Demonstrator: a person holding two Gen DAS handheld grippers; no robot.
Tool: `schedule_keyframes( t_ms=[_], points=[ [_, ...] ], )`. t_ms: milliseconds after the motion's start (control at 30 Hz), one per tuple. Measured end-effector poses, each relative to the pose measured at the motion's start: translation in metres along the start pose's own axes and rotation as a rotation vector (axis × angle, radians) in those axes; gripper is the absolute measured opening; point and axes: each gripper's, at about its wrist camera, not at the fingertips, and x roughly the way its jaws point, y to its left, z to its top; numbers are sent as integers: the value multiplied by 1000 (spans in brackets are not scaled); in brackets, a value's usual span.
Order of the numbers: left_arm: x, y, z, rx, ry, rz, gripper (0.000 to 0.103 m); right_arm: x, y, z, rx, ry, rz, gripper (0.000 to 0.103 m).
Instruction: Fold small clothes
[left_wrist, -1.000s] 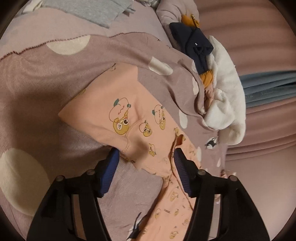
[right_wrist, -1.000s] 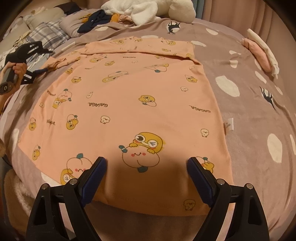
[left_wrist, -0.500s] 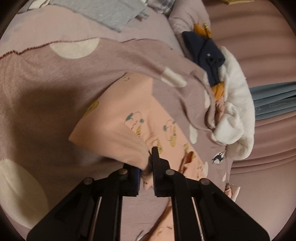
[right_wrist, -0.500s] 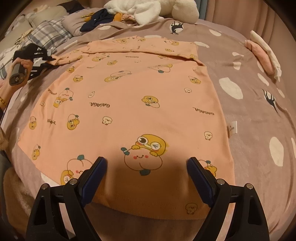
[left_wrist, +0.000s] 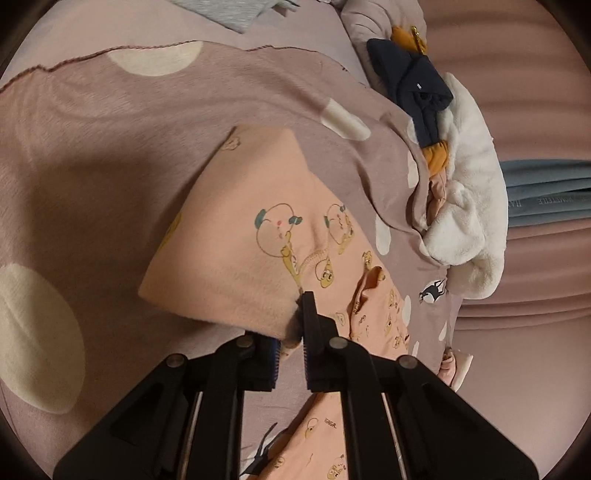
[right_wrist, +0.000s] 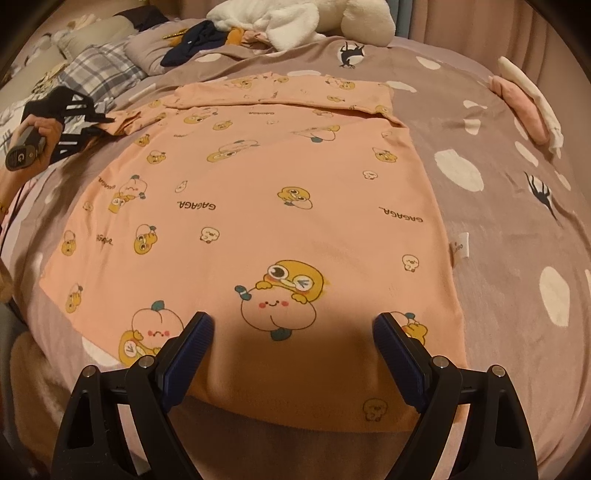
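Left claw (left_wrist: 291, 325) has snapped shut on the sleeve (left_wrist: 236, 251) since a second ago, when its jaws stood wide, and that sleeve is now lifted and bunching over the bedspread (left_wrist: 92, 155)! The peach shirt (right_wrist: 280, 206) lies spread flat on the bed. Right claw (right_wrist: 291, 354) hangs wide apart over the hem, gripping nothing. A white plush (left_wrist: 469, 206) sits beyond.

Black angular gripper frames (right_wrist: 291, 350), silver screws, ribbed blue pads (right_wrist: 194, 345); bare-skinned hand (right_wrist: 46, 131) on grey handle marked "G".
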Motion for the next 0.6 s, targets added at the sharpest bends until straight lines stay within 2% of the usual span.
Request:
schedule_keyframes(
  t_ms=[167, 267, 433, 533, 600],
  points=[
    [-6, 1, -4, -1, 42, -3, 10, 0, 2, 1, -5, 7, -8, 89],
    [-10, 2, -8, 14, 38, 10, 10, 0, 4, 2, -6, 6, -4, 89],
    [-11, -3, -11, 6, 52, -49, 10, 1, 9, 0, -26, 6, -20, 89],
    [-7, -12, -12, 40, 43, -24, 10, 2, 7, 1, -15, 11, -12, 89],
    [-1, -11, -9, 13, 47, -39, 10, 2, 6, 1, -7, 11, -9, 89]
  ],
)
